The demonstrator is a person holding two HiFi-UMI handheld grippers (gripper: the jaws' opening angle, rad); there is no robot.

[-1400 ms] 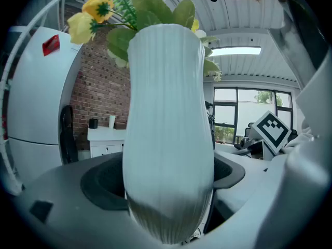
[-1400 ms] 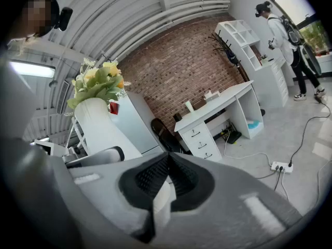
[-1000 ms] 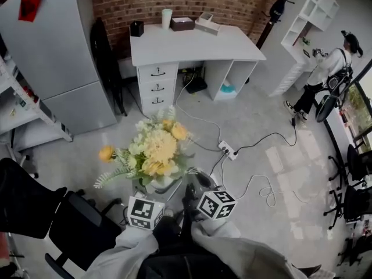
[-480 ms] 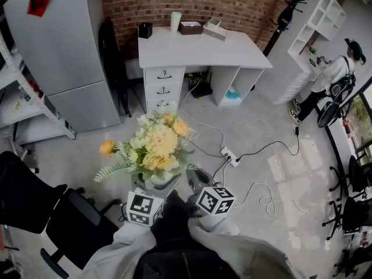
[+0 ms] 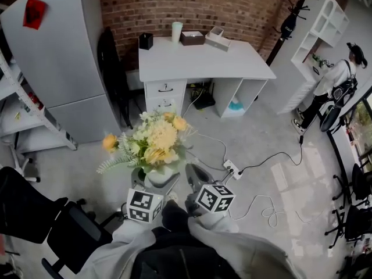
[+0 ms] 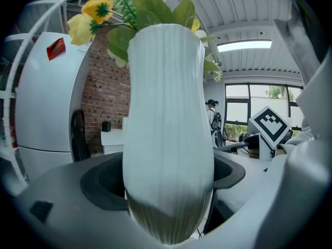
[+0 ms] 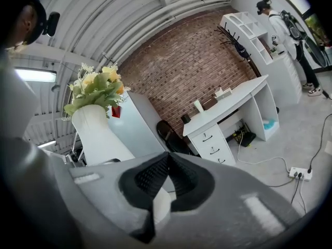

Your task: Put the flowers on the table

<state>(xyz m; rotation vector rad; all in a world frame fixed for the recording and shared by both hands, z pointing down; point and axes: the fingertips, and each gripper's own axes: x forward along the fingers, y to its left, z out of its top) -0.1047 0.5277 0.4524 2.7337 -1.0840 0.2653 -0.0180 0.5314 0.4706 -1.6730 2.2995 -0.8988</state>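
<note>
Above the grey floor (image 5: 261, 138), well apart from the white surface (image 5: 203, 57) by the brick wall (image 5: 232, 4), my left claw (image 6: 167, 201) is clamped on the ribbed white vase (image 6: 166, 102) (upright, as far as I can see). Yellow and cream flowers (image 5: 156, 144) spill over its rim. Just beside it, my right claw (image 7: 167, 160) has its jaws pressed together on nothing.

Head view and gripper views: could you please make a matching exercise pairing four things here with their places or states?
1. white vase
2. cup
3. power strip
4. right gripper

A. on the floor
B. jaws shut
C. on the white desk
D. clamped in the left gripper

Pairs: 1-D, 2-C, 3-A, 4-B.
</note>
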